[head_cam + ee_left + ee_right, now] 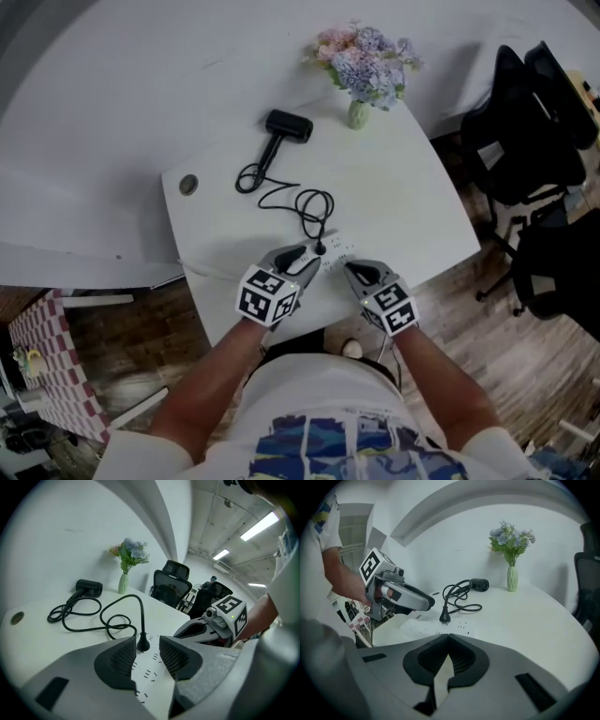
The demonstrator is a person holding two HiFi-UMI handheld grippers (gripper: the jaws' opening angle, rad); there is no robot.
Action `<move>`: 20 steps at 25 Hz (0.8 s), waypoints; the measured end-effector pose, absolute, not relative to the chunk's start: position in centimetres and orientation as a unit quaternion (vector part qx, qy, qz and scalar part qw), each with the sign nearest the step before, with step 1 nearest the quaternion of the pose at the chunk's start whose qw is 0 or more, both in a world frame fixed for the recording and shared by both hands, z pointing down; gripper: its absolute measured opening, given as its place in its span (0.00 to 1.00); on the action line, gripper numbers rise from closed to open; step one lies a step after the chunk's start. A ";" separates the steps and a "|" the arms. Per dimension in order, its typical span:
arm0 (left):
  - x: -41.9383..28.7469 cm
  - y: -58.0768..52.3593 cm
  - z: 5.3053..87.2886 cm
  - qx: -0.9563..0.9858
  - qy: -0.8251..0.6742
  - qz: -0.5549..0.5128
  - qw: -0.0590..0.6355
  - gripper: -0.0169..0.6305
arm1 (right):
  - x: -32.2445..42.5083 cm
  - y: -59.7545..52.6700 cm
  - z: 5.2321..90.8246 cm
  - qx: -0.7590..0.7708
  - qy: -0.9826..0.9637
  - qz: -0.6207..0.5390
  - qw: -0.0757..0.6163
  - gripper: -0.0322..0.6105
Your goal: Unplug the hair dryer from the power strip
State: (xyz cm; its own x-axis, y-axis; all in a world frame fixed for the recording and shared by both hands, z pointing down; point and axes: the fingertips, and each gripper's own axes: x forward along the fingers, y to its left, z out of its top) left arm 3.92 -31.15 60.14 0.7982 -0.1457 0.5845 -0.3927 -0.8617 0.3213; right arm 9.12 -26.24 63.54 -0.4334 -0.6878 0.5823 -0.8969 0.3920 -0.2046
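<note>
Our left tool [147, 649] stands apart astride the plug [444, 617], seated in the strip [417, 627] at the bench's [403, 187] near edge. The right tool [449, 641] is closed and empty. The plug looks small, rigid and smooth, so we'd pinch its body, not the limp cord [133, 595].

Left hand-held gripper [309, 255] beside black plug [320, 248]
</note>
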 end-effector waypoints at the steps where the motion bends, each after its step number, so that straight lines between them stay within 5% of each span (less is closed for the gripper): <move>1: 4.1 -31.3 60.3 0.922 -0.143 0.284 0.219 0.24 | 9.1 -26.4 63.7 0.492 -0.807 0.253 0.206 0.05; 20: 7.0 -32.6 63.2 0.916 -0.102 0.297 0.249 0.24 | 9.3 -27.8 65.3 0.499 -0.795 0.277 0.207 0.05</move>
